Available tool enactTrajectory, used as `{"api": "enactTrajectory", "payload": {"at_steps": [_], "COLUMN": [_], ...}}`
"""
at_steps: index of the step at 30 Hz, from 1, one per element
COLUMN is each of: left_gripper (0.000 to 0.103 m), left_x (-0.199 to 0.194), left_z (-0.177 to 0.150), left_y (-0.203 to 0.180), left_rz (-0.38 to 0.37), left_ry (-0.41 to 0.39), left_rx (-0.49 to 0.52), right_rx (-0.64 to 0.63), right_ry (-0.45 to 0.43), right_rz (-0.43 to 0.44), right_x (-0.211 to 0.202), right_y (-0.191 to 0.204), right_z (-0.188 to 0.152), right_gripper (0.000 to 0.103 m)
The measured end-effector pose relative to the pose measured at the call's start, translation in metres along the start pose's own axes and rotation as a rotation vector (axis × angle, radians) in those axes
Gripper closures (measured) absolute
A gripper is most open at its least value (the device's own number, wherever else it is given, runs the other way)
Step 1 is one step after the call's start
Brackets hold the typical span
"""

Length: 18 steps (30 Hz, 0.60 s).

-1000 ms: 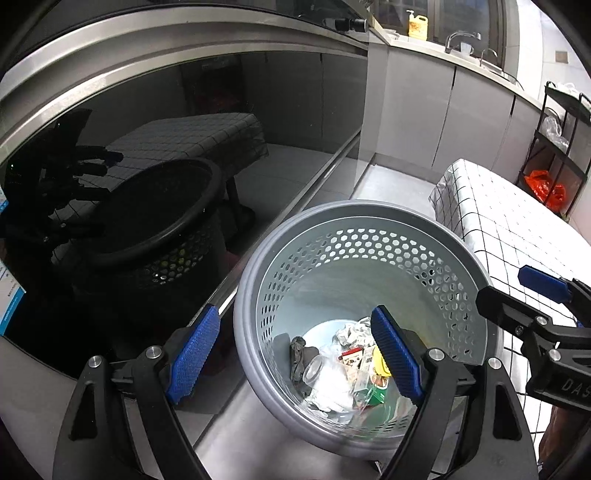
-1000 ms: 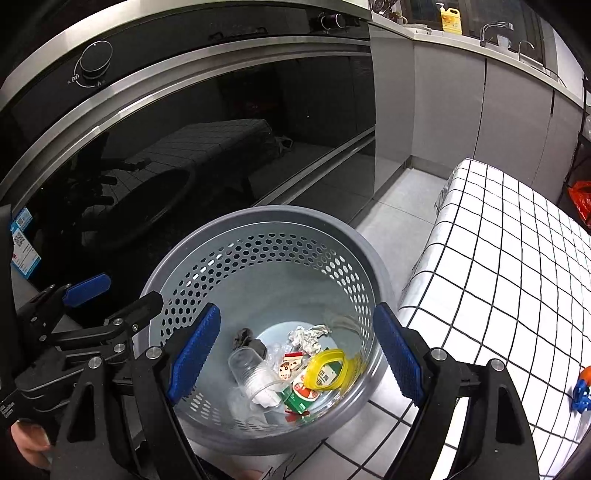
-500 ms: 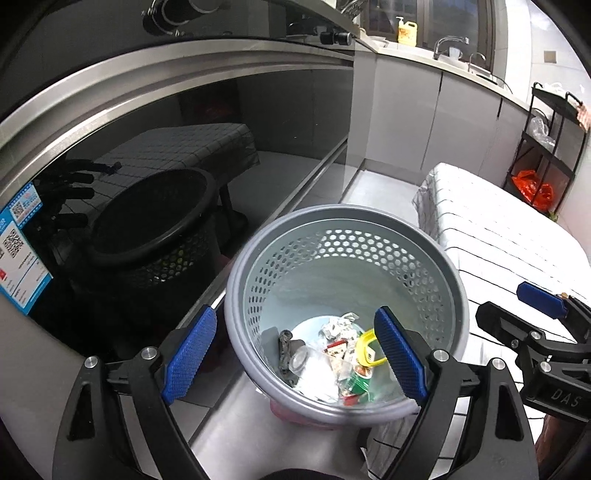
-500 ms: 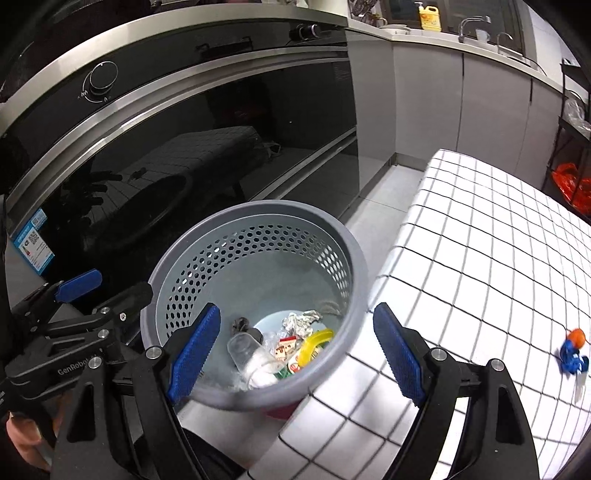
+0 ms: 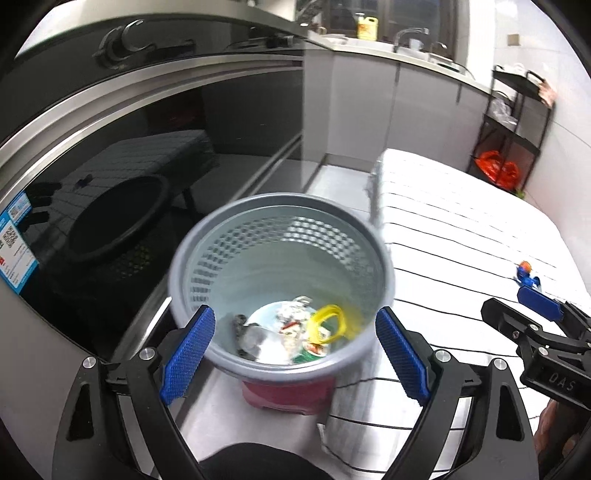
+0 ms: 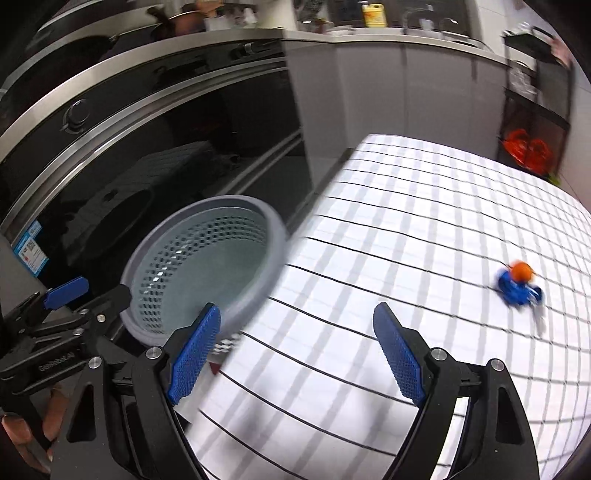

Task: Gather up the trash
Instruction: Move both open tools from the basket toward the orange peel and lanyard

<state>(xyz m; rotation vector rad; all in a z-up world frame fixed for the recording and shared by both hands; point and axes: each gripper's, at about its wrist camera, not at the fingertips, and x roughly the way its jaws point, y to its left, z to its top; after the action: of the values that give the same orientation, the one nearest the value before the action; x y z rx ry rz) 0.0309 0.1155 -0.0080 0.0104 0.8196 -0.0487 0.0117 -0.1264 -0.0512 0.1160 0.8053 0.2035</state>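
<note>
A grey perforated trash bin (image 5: 280,206) stands beside the table on a red base (image 5: 288,395). It holds a yellow ring (image 5: 328,321), a clear cup (image 5: 258,339) and crumpled wrappers (image 5: 291,310). My left gripper (image 5: 295,317) hovers open over the bin's near rim with nothing between its blue pads. My right gripper (image 6: 297,310) is open and empty over the white checked tablecloth (image 6: 406,240), with the bin (image 6: 207,206) to its left. A small blue and orange piece of trash (image 6: 519,282) lies on the cloth at the right; the left wrist view also shows this piece (image 5: 526,275).
A built-in oven with a dark glass door (image 5: 147,155) stands just behind the bin. Grey cabinets and a counter with a yellow bottle (image 5: 367,26) run along the back. A black shelf with an orange bag (image 5: 495,170) stands at the far right.
Both grippers have drawn back from the bin and swung right. In the right wrist view the bin has slid to the left, and the tablecloth with the blue and orange piece now fills the view.
</note>
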Motion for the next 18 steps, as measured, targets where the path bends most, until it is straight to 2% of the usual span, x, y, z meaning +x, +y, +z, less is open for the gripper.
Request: {"api": "enactTrajectory", "payload": {"at_steps": [8, 18], "left_gripper": [0.013, 0.013], "left_x": [-0.007, -0.001], "left_z": [-0.008, -0.007], "left_y": [-0.061, -0.135], "left_rz": [-0.083, -0.155], "left_ry": [0.007, 0.02], "left_rx": [0.058, 0.141], "right_rx": [0.099, 0.181], "right_ry": [-0.005, -0.026], "right_rz": [-0.121, -0.231], "right_x": [-0.027, -0.044], "right_y": [-0.084, -0.176], "right_z": [-0.022, -0.021], "right_gripper": [0.022, 0.022]}}
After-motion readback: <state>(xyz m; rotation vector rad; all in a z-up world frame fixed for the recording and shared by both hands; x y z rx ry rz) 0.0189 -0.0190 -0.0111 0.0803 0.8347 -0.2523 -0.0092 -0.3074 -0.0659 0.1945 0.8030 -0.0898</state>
